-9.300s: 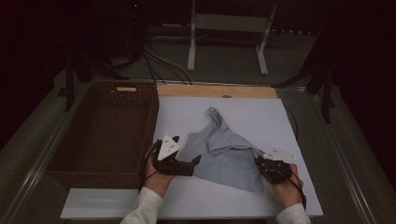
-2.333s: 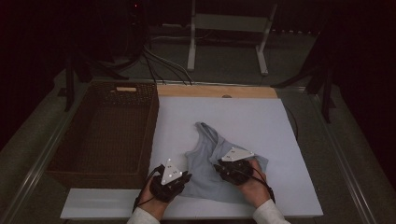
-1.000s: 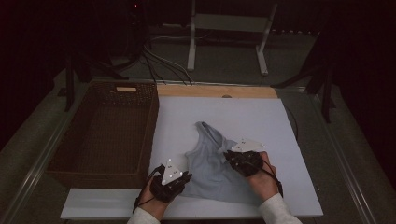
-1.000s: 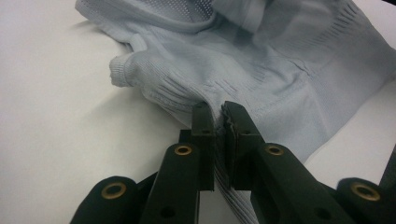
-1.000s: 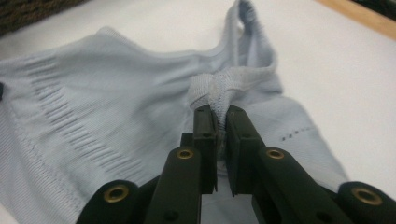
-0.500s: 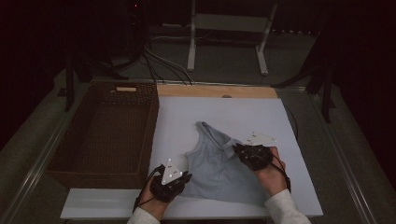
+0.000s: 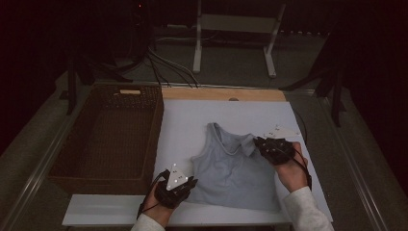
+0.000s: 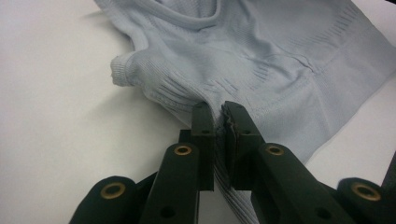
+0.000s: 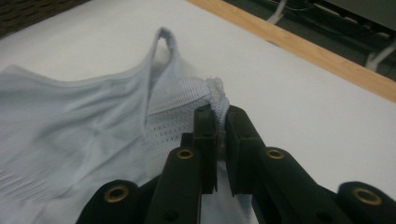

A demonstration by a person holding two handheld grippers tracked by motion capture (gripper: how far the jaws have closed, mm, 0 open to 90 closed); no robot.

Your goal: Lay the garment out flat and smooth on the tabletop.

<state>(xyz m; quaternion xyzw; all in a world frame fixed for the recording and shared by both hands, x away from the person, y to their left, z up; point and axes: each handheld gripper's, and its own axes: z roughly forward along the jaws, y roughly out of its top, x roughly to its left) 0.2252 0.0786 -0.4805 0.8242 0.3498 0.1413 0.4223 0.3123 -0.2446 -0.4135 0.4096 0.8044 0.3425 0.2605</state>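
Note:
A pale blue tank top (image 7: 231, 168) lies on the white table (image 7: 226, 115), straps toward the far side. My left gripper (image 7: 191, 184) is shut on the fabric at its near left corner; in the left gripper view the jaws (image 8: 219, 116) pinch a ribbed fold of the tank top (image 8: 261, 56). My right gripper (image 7: 257, 142) is shut on the top's right strap area, held a little above the table. In the right gripper view a mesh edge of the tank top (image 9: 177, 112) is clamped between the closed jaws (image 9: 219, 116).
A brown wicker basket (image 7: 72, 159) stands to the left of the table. A wooden strip (image 7: 221, 94) runs along the table's far edge. A white stand (image 7: 235, 29) and cables lie on the floor beyond. A lower white shelf edge (image 7: 106, 211) sits at the near left.
My right gripper has moved right and away from me, lifting slightly, and has drawn the right side of the tank top outward with it. The left gripper has stayed put.

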